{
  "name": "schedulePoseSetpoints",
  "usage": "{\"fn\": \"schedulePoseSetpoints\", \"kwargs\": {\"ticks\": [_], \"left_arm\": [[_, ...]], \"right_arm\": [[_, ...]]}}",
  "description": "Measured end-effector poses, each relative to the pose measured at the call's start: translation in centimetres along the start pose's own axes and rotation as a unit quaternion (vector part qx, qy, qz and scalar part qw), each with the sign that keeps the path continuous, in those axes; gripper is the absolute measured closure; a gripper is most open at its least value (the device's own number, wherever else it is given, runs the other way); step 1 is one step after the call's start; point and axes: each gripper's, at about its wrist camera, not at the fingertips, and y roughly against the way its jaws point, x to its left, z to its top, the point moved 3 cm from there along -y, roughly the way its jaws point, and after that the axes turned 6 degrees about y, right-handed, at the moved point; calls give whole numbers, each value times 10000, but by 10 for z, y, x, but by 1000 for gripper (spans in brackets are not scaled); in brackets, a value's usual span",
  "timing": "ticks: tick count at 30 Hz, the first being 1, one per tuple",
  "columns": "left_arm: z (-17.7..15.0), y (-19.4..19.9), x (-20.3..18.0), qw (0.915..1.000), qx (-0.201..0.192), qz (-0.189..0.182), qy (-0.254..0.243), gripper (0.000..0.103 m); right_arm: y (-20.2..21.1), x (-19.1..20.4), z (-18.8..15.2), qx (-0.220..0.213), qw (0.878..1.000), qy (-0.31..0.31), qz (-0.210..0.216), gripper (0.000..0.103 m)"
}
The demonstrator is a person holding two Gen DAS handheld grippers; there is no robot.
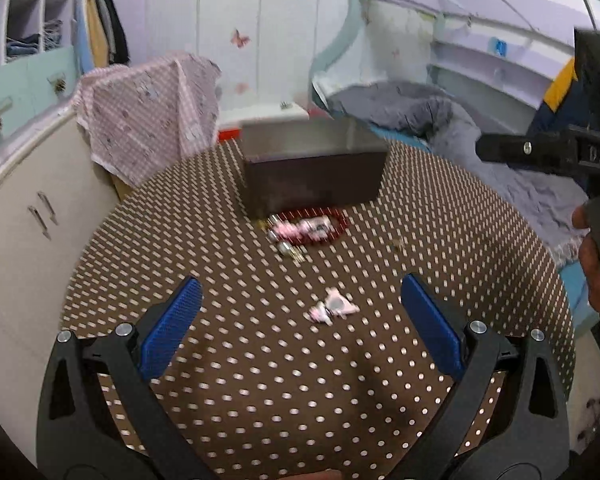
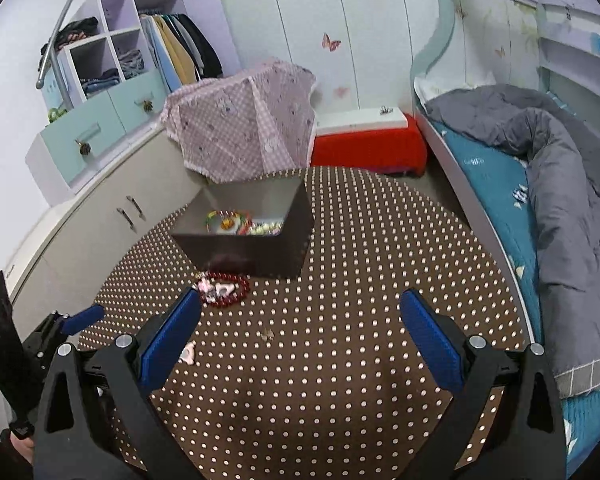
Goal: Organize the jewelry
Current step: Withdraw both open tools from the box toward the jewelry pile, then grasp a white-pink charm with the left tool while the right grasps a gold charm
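While our left gripper [image 1: 300, 312] gapes wide around a pink trinket [image 1: 332, 306], our right gripper [image 2: 300, 332] hangs wide, the dark box [image 2: 248, 240] ahead

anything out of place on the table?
Yes: a red bead bracelet with pink pieces lies outside the dark box, against its front wall. A pink hair clip and a tiny gold piece sit loose on the dotted cloth.

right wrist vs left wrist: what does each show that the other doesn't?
Only the right wrist view sees into the dark box: colourful jewelry lies inside. Only the left wrist view shows the pink piece whole, between the open left gripper jaws. Both share the polka-dot table, the red bead bracelet before the box, and the bed.
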Motion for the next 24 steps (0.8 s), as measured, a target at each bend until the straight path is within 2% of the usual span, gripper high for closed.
{"fn": "schedulePoseSetpoints", "kwargs": {"ticks": [2, 4, 5, 8, 10, 11, 16, 18, 22, 24], "left_arm": [[-5, -13, -3, 9997, 226, -38, -21, 6], [-9, -22, -5, 9992, 384, -95, -52, 13], [-11, -29, -5, 9985, 528, -137, -38, 19], [-14, -43, -4, 9955, 890, -308, 105, 48], [-12, -43, -5, 9954, 876, -380, 86, 58], [-11, -44, -6, 9949, 897, -461, 48, 70], [-11, -43, -4, 9936, 878, -699, 98, 73], [-11, -39, -2, 9936, 811, -776, 108, 79], [-10, -36, 4, 9944, 768, -720, 100, 79], [-9, -37, 5, 9946, 761, -696, 104, 79]], "right_arm": [[-4, -1, -3, 81, 10000, -2, -2, 7], [-10, -1, -8, 200, 9998, 19, -10, 7], [-15, -1, -10, 290, 9996, 35, -6, 7], [-25, -2, -17, 458, 9989, 44, 2, 7], [-31, -2, -22, 560, 9984, 64, 13, 7], [-34, -1, -24, 598, 9982, 92, 4, 7], [-48, 3, -33, 779, 9966, 260, 2, 9], [-55, 7, -35, 858, 9957, 362, 2, 13], [-68, 18, -39, 1000, 9934, 545, 93, 25], [-73, 25, -39, 997, 9928, 665, 73, 27]]}}
